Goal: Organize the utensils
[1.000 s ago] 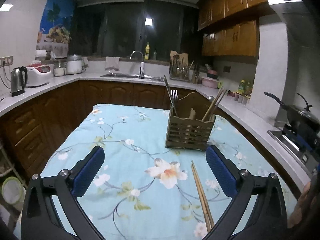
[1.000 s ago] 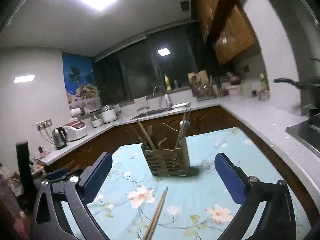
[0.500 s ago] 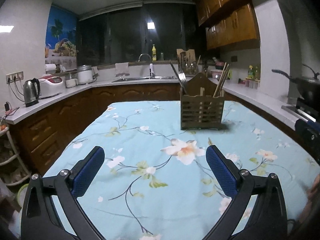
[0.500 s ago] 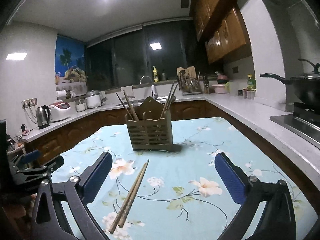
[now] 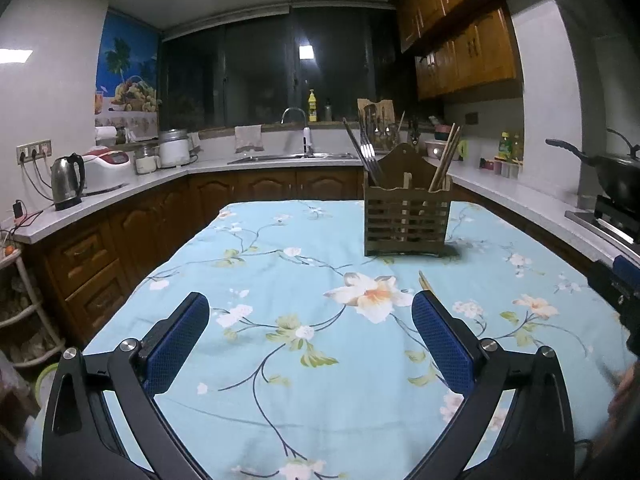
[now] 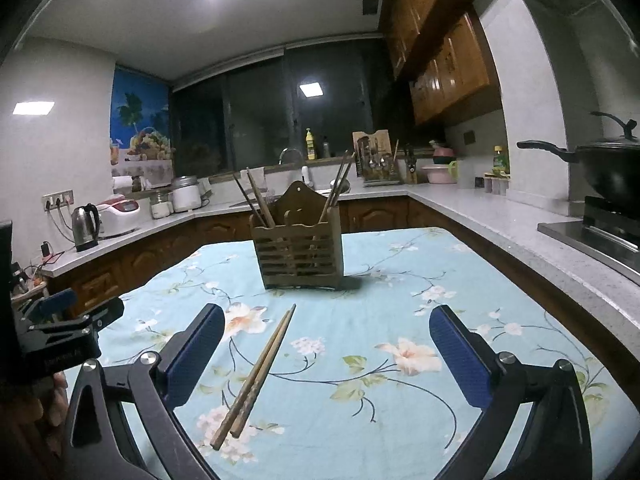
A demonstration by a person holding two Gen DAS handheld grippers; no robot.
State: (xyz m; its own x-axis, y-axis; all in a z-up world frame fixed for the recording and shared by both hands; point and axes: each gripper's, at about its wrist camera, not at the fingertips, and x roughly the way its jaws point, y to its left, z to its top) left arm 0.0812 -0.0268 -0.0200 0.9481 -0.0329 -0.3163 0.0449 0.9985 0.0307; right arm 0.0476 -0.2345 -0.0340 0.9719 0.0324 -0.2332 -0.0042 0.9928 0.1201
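Note:
A slatted wooden utensil holder (image 5: pixel 406 222) stands upright on the floral blue tablecloth (image 5: pixel 300 380), holding forks and chopsticks; it also shows in the right wrist view (image 6: pixel 300 252). A pair of wooden chopsticks (image 6: pixel 256 372) lies flat on the cloth, between the right gripper's fingers, nearer the left one. In the left wrist view only their tip (image 5: pixel 423 281) shows behind the right finger. My left gripper (image 5: pixel 310 340) is open and empty, low over the cloth. My right gripper (image 6: pixel 326 354) is open and empty above the chopsticks.
Wooden cabinets and a grey counter ring the table. A kettle (image 5: pixel 66 182) and rice cooker (image 5: pixel 106 170) stand at left, a sink (image 5: pixel 294 154) at the back, a black wok (image 6: pixel 608 172) on the stove at right. The left gripper shows at the right wrist view's left edge (image 6: pixel 68 328).
Both grippers have tilted down and dropped closer to the cloth. The right one has moved over the chopsticks. Both stay open.

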